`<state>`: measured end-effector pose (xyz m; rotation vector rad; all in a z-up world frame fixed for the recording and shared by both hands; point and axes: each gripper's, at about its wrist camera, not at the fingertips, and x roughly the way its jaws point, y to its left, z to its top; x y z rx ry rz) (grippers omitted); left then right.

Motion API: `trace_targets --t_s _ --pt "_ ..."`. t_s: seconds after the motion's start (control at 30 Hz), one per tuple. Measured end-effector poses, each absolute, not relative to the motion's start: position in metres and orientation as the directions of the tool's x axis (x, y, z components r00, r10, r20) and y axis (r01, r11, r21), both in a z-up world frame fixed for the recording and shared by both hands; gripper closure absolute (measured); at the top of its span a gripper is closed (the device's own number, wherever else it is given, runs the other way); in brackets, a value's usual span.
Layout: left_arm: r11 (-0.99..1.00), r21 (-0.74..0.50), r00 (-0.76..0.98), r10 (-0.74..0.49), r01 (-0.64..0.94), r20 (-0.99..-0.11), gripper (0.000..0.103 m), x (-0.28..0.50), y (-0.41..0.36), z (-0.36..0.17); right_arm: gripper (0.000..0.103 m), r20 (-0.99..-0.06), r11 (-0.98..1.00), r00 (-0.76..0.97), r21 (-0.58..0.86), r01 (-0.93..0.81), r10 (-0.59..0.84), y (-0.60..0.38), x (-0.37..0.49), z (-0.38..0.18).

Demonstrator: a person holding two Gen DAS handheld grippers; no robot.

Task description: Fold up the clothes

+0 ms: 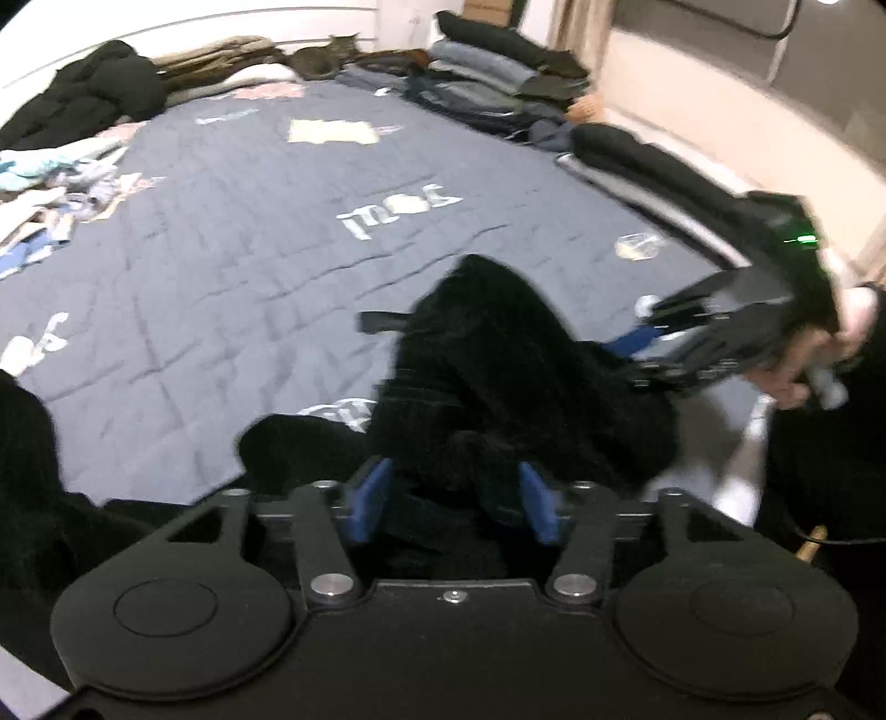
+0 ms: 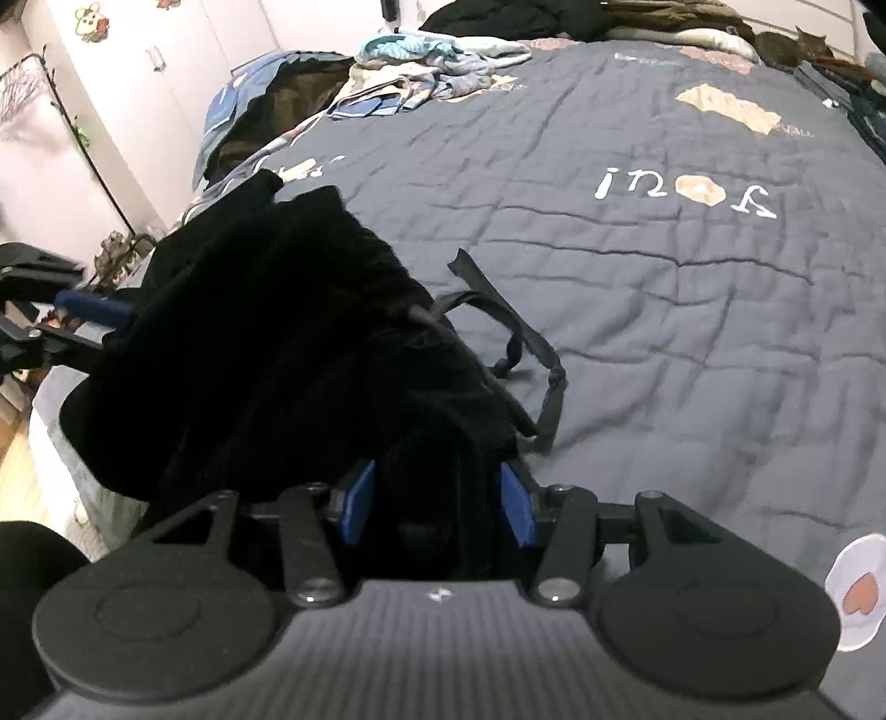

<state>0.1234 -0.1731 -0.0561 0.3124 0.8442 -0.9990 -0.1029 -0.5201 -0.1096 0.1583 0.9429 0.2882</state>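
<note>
A black velvety garment (image 1: 498, 360) (image 2: 277, 343) lies bunched on the near part of a blue-grey quilted bedspread (image 1: 249, 249) (image 2: 664, 332). A black drawstring (image 2: 526, 343) trails from it onto the quilt. My left gripper (image 1: 454, 498) has its blue pads apart, with a fold of the black cloth between them. My right gripper (image 2: 437, 498) is the same, pads apart around the cloth. In the left wrist view the right gripper (image 1: 642, 346) reaches into the garment from the right, held by a hand (image 1: 819, 354). In the right wrist view the left gripper (image 2: 83, 315) is partly hidden under the cloth.
Folded dark clothes (image 1: 498, 83) are stacked along the bed's far right. A cat (image 1: 321, 58) (image 2: 792, 44) lies at the head of the bed. Loose light clothes (image 1: 50, 183) (image 2: 432, 61) and a black heap (image 1: 94, 88) lie along the other side. White wardrobe doors (image 2: 138, 66) stand beyond the bed.
</note>
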Motion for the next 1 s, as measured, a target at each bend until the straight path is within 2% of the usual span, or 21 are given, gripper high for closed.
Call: trace_targets --t_s 0.1,0.23,0.4,0.47,0.6,0.63,0.67,0.73,0.83,1.0 --pt "0.573 -0.155 0.300 -0.619 0.805 -0.725 0.047 0.136 -0.168 -0.054 0.054 -0.769 0.947 0.552 0.269 -0.176 0.321 -0.523 -0.106 -0.109" --pt "0.596 -0.261 0.265 -0.650 0.760 -0.712 0.047 0.156 -0.166 -0.058 0.054 -0.767 0.945 0.552 0.275 -0.179 0.328 -0.524 -0.106 -0.109" --pt "0.578 -0.256 0.231 -0.635 0.775 -0.737 0.050 0.157 -0.195 -0.079 0.054 -0.760 0.943 0.559 0.285 -0.171 0.331 -0.524 -0.107 -0.110" --pt "0.555 -0.241 0.216 -0.634 0.796 -0.743 0.061 0.151 -0.202 -0.081 0.054 -0.756 0.943 0.565 0.289 -0.164 0.330 -0.525 -0.108 -0.110" --pt "0.477 -0.147 0.210 -0.616 0.867 -0.759 0.066 0.133 -0.199 -0.064 0.054 -0.750 0.942 0.572 0.297 -0.158 0.332 -0.529 -0.110 -0.109" --pt "0.464 -0.130 0.211 -0.613 0.876 -0.761 0.072 0.129 -0.191 -0.055 0.054 -0.746 0.940 0.576 0.303 -0.156 0.335 -0.530 -0.111 -0.108" --pt "0.451 -0.114 0.213 -0.610 0.885 -0.763 0.082 0.126 -0.182 -0.045 0.054 -0.740 0.938 0.580 0.310 -0.154 0.340 -0.532 -0.113 -0.106" --pt "0.427 -0.086 0.214 -0.605 0.900 -0.767 0.090 0.117 -0.166 -0.025 0.054 -0.728 0.933 0.590 0.326 -0.152 0.350 -0.536 -0.116 -0.102" --pt "0.391 -0.061 0.205 -0.601 0.918 -0.772 0.090 0.100 -0.145 0.000 0.054 -0.705 0.925 0.606 0.343 -0.164 0.369 -0.538 -0.119 -0.094" --pt "0.283 -0.068 0.113 -0.578 0.957 -0.808 0.090 0.058 -0.147 -0.006 0.054 -0.665 0.911 0.633 0.373 -0.179 0.396 -0.545 -0.123 -0.078"
